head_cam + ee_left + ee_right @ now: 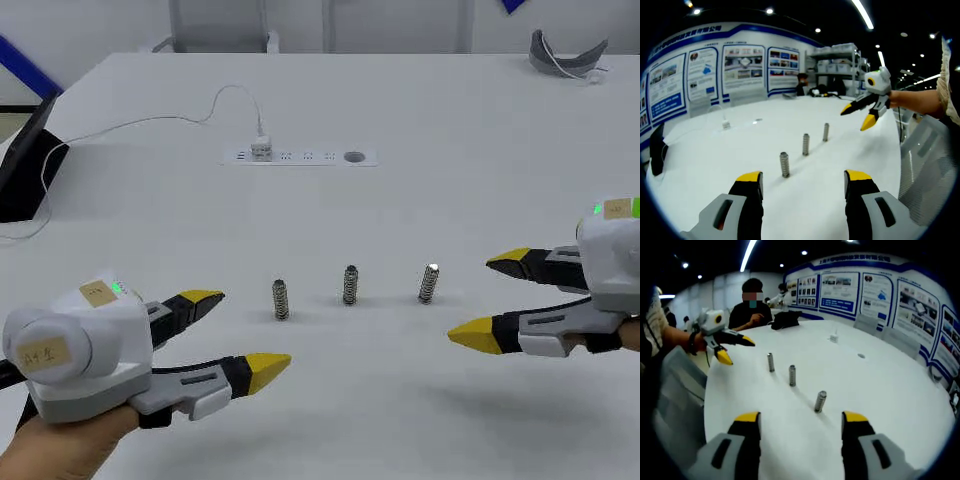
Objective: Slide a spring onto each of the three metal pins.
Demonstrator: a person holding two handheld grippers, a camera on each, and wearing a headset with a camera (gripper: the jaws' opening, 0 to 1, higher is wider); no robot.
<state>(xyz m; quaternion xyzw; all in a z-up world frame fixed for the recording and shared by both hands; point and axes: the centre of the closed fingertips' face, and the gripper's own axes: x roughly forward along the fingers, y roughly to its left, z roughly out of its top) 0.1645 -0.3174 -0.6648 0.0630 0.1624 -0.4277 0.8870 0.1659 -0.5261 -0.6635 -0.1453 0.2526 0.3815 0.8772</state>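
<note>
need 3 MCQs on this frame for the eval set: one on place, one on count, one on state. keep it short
1. Where do the pins stand?
A) in a row between the left gripper and the right gripper
B) in a tray
C) on the floor

2. How many pins carry a spring?
A) one
B) two
C) three

3. The grippers are:
A) both shut
B) both open and empty
C) left shut on a spring

Key:
1 A, the head view shows the row between the two grippers.
2 C, coils wrap all three.
3 B, each gripper view shows its gripper spread wide, nothing held.
</note>
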